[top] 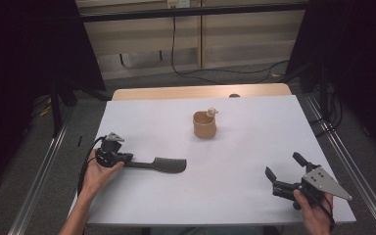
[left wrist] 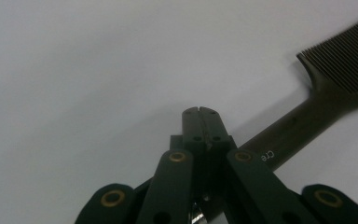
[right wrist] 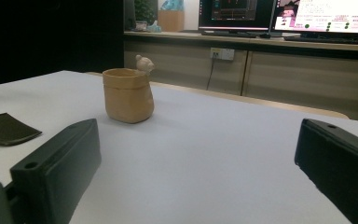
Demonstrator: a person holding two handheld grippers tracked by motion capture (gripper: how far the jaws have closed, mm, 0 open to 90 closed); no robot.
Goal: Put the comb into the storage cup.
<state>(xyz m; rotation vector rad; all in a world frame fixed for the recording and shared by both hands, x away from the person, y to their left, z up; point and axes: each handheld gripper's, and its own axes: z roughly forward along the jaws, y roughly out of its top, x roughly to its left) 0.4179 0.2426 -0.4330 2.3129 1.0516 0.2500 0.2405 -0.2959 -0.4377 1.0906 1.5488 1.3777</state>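
A dark comb [top: 169, 164] lies flat on the white table [top: 235, 147], its teeth end pointing right. My left gripper [top: 113, 155] rests at the comb's handle end, held by a hand. In the left gripper view its jaws are shut tip to tip [left wrist: 200, 112]; the comb's handle [left wrist: 284, 135] runs out from under them to the upper right, not between them. My right gripper [top: 283, 165] sits near the table's front right corner with its jaws wide open and nothing in them [right wrist: 196, 154]. A tan cup [top: 204, 125] with a small figure on its rim stands mid-table [right wrist: 127, 95].
The comb's teeth end [right wrist: 4, 128] shows at the left of the right gripper view. Beyond the table's far edge are a cabinet with cables [top: 176, 44] and monitors [right wrist: 284, 14]. Metal rails [top: 342, 156] flank both sides of the table.
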